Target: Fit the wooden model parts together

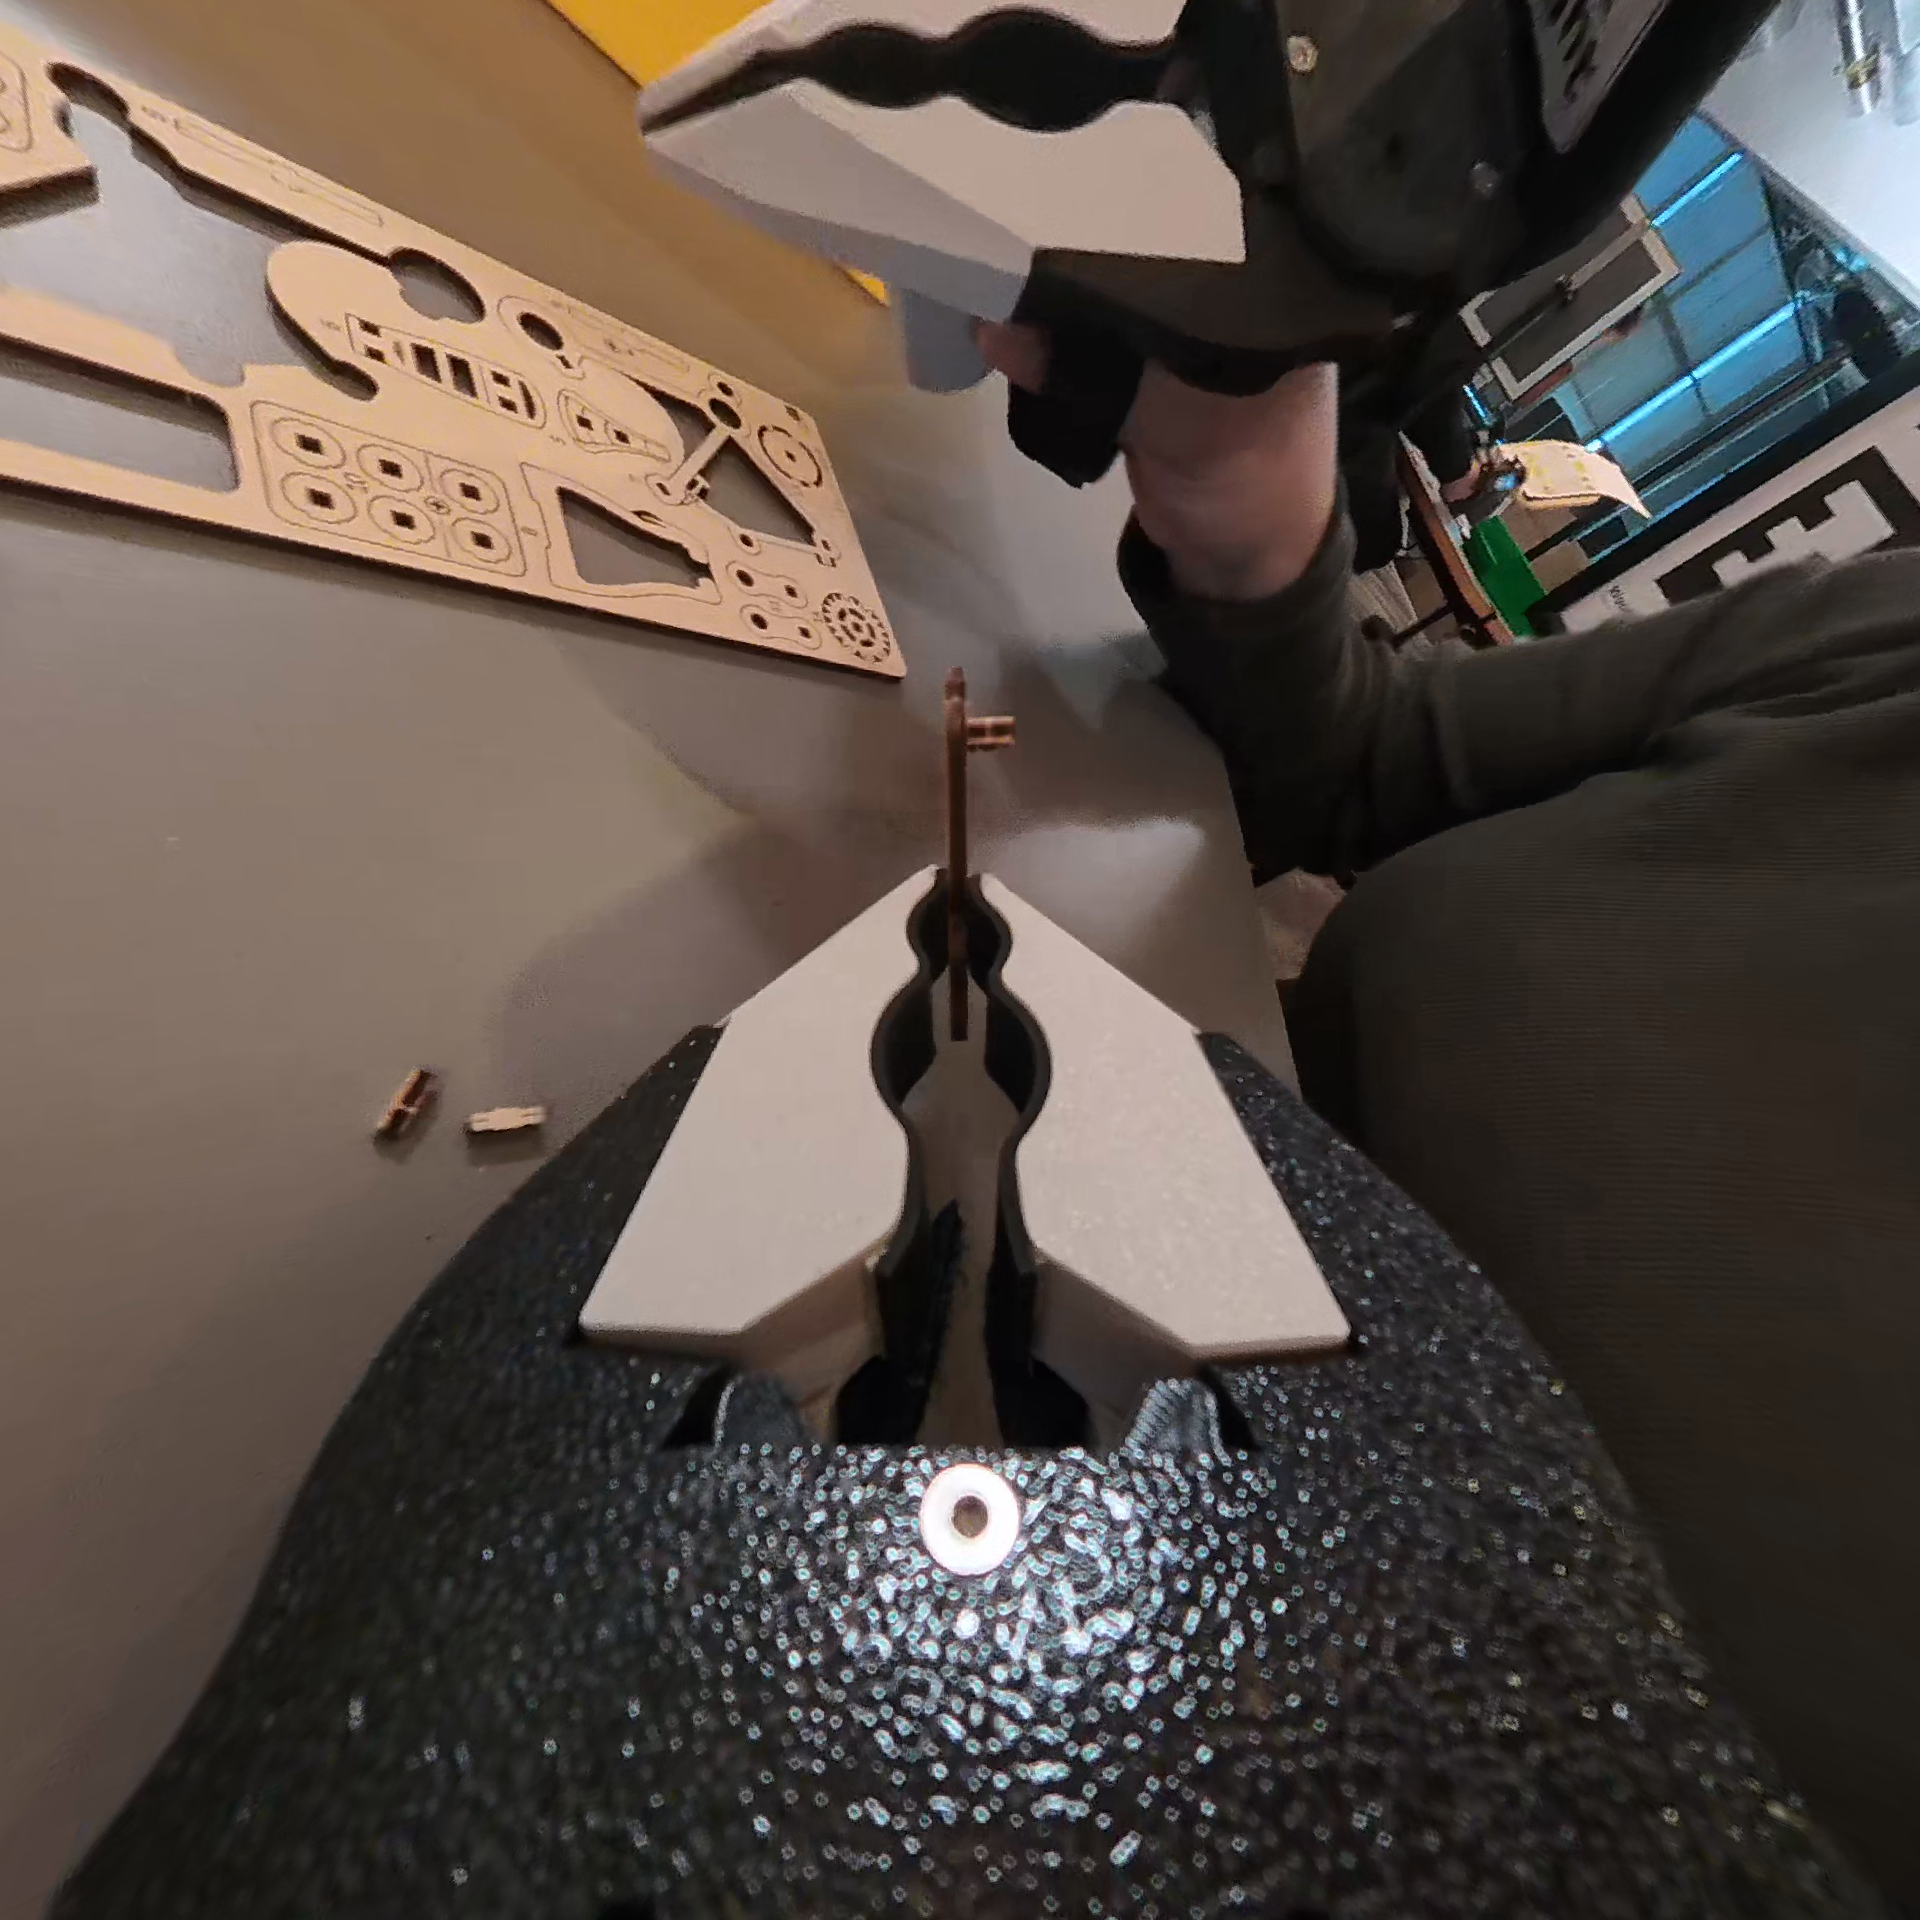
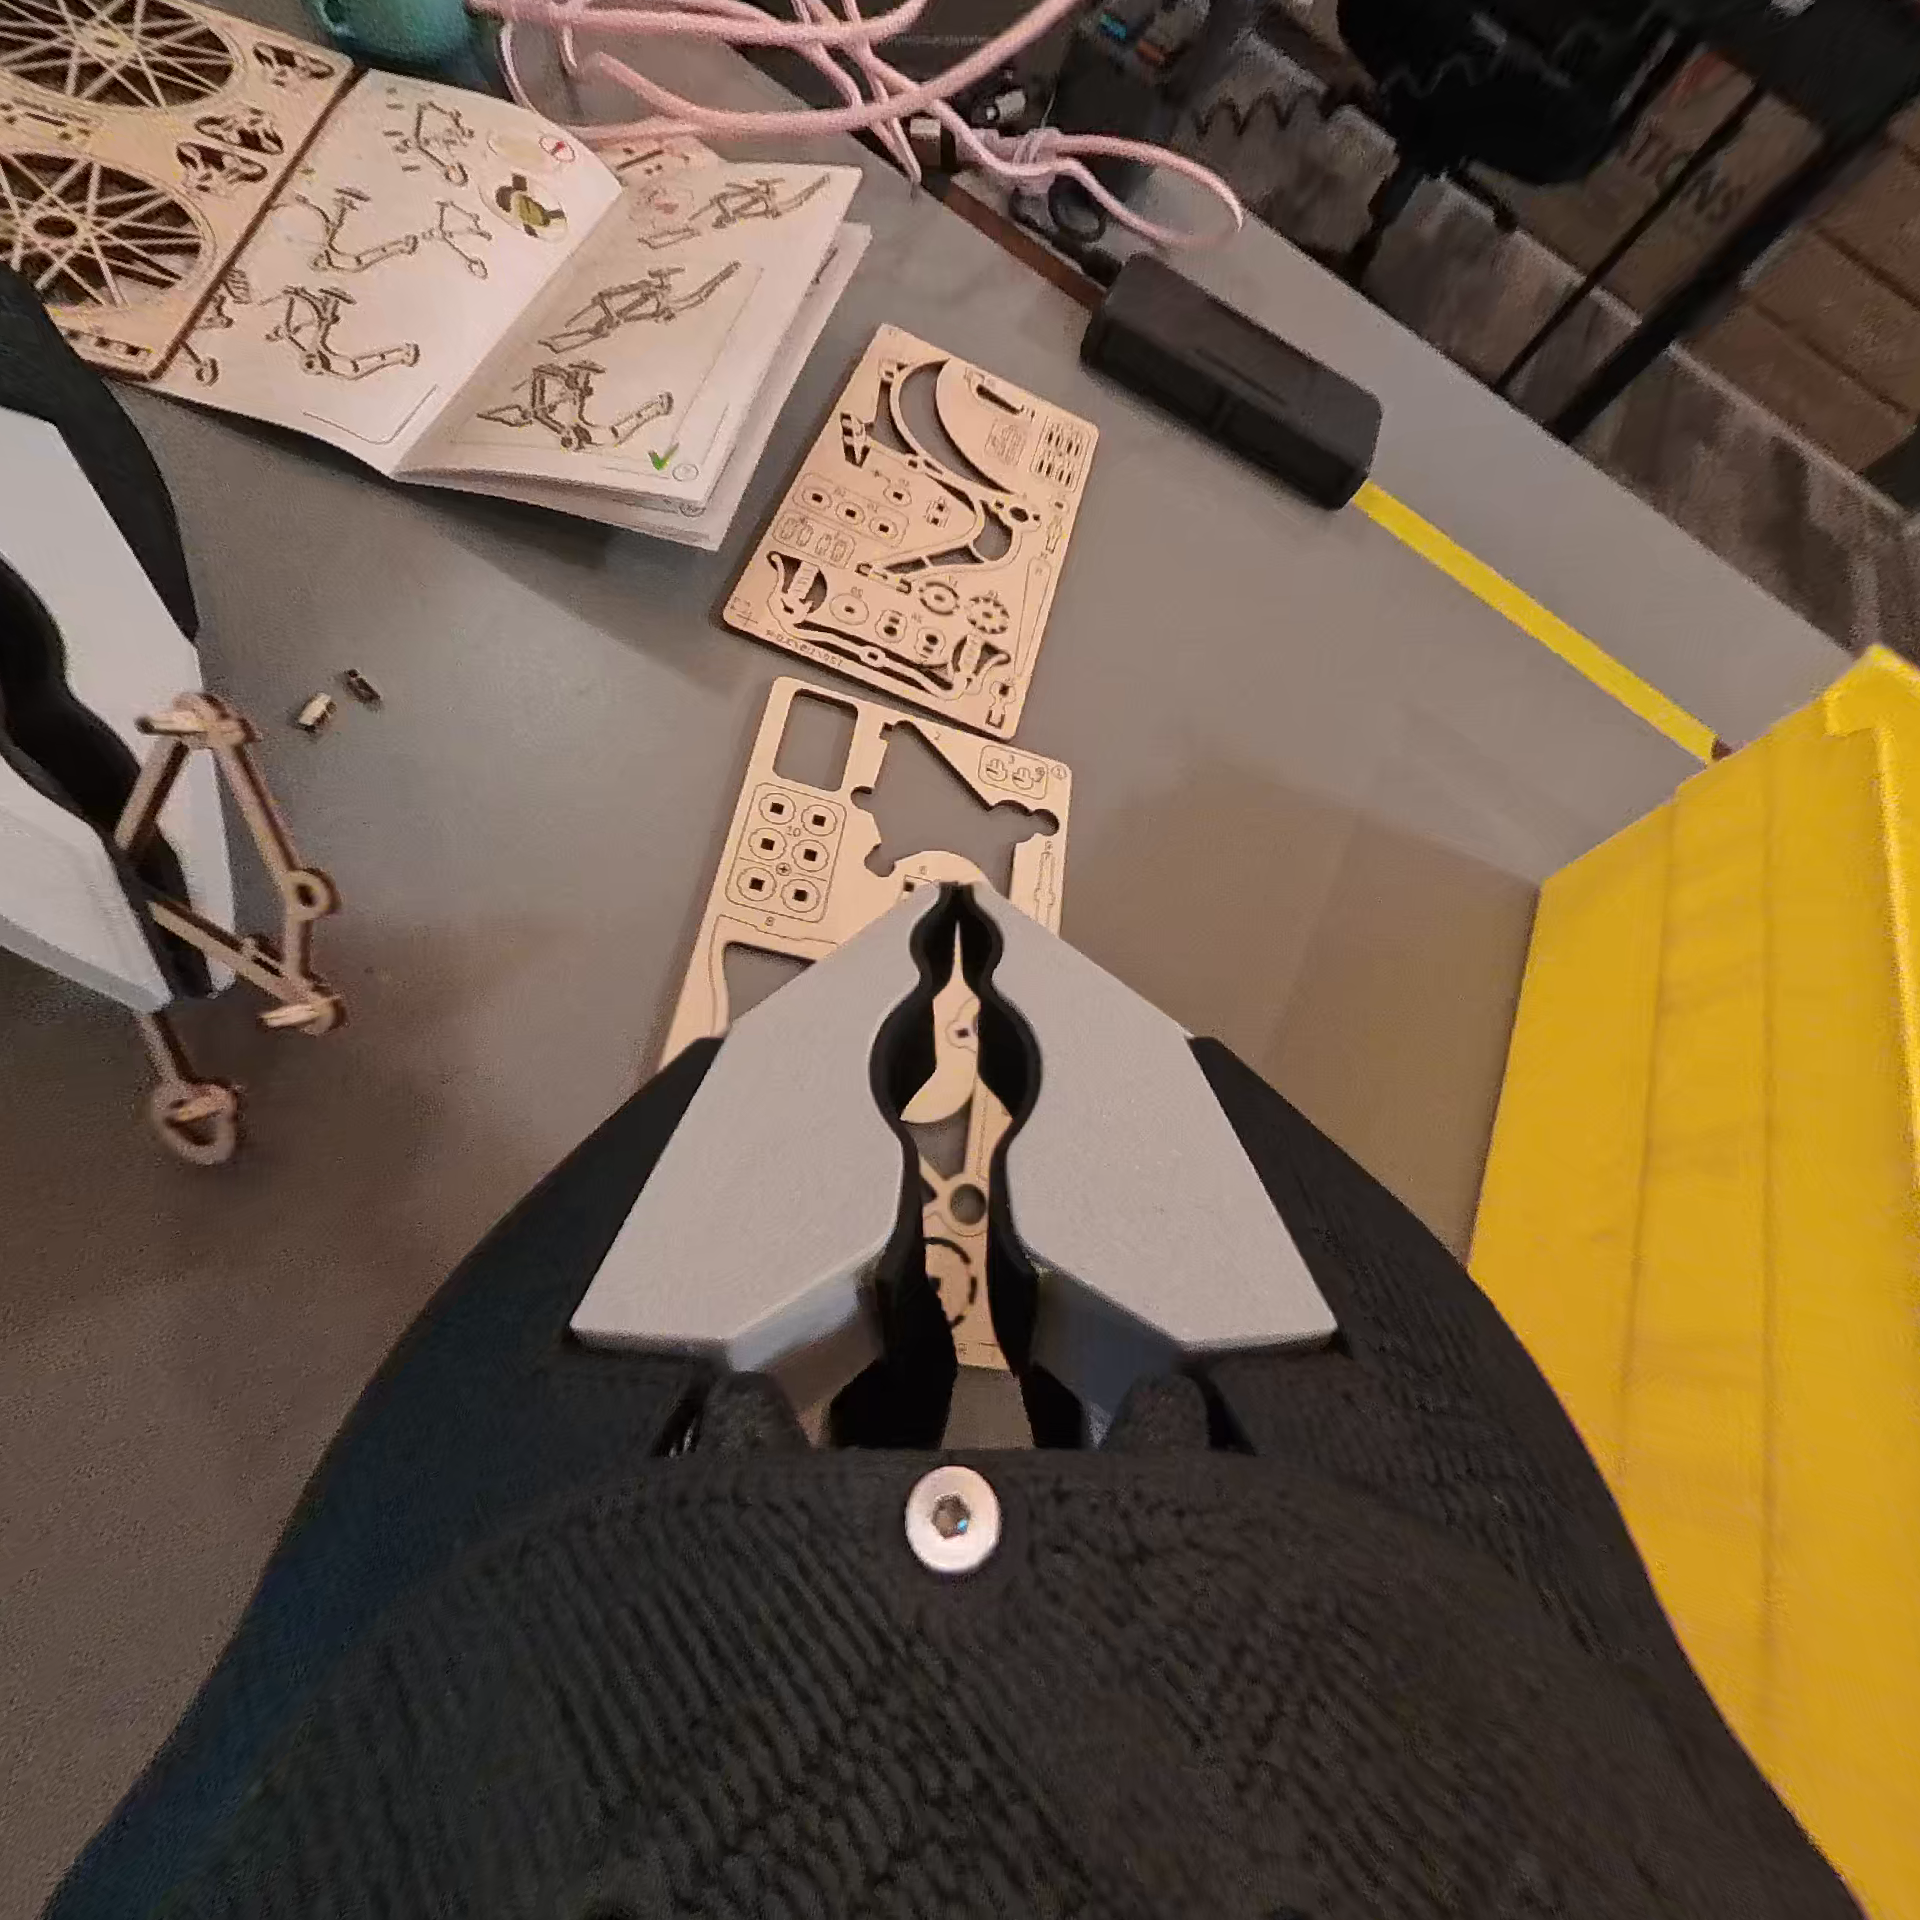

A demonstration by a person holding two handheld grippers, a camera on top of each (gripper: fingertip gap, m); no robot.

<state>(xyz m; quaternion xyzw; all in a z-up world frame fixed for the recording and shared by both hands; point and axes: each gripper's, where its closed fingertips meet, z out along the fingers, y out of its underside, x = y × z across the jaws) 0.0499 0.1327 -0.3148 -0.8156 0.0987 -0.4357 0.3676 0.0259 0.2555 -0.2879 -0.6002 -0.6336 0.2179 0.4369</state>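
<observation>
The left gripper [image 1: 957, 883] is clamping the part-built wooden frame [image 2: 234, 914] above the table [image 2: 540, 727], while the right gripper [image 2: 952, 891], pinched shut on nothing, is hovering over a parts sheet [image 2: 769, 831] holding uncollected pieces.

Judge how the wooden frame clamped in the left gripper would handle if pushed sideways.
The frame is thin openwork struts, so probably light and easy to snap. The left gripper pinches only one edge, so a push would likely pivot it. Its pegged joints might loosen.

yellow bin [image 2: 1714, 1195] | black box [image 2: 1231, 379] | pink cords [image 2: 831, 73]
</observation>
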